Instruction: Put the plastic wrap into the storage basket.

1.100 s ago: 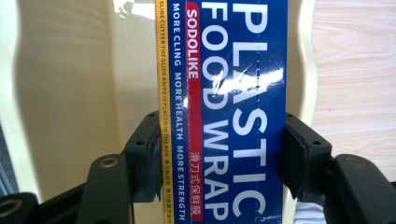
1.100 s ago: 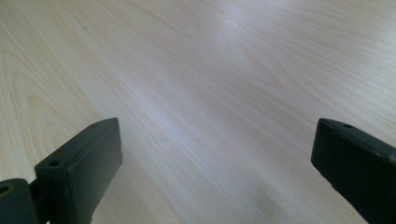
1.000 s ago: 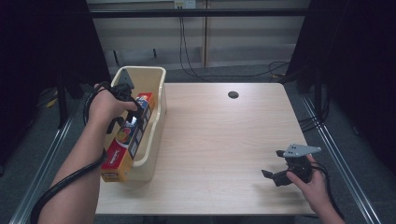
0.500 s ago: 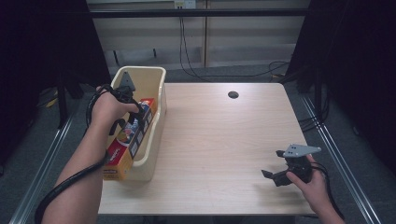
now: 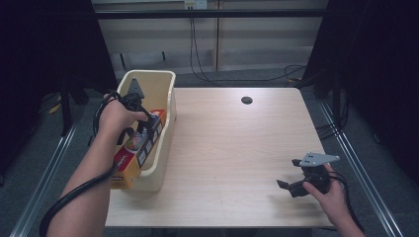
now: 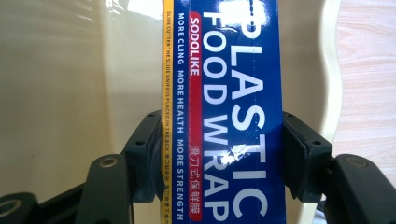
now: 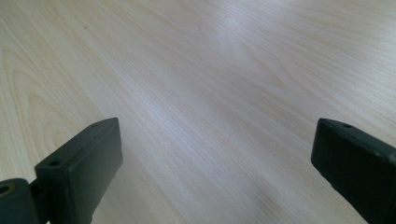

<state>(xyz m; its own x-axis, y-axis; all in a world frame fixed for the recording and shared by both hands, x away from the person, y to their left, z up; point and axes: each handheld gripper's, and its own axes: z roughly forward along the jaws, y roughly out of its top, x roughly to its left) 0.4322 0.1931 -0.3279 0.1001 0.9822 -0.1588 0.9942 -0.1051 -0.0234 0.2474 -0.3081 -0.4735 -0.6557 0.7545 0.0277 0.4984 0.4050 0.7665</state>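
Wrap box (image 6: 224, 112), the long carton of plastic food wrap, lies tilted in the cream bin (image 5: 168, 91): its far end is inside, its near end rides up over the bin's near rim.

Table (image 5: 237, 148): bare wood from the bin's right wall to the right edge, apart from one dark round spot (image 5: 246, 100) near the far side. Use this area if you are taking the box out.

Bin: it stands along the table's left edge, so there is no set-down room to its left. It is narrow, and the box lies along its length.

Left gripper (image 5: 143, 129): you have it clamped across the box's width, one jaw on each long side, roughly mid-length. Keep the squeeze even; a glossy carton is likely to slip or pivot. Move the box along its own axis, so that its ends clear the bin's walls and rim.

Right gripper (image 5: 295, 186): jaws apart, holding nothing, low over the table near the front right corner. Keep it there, well apart from the bin.
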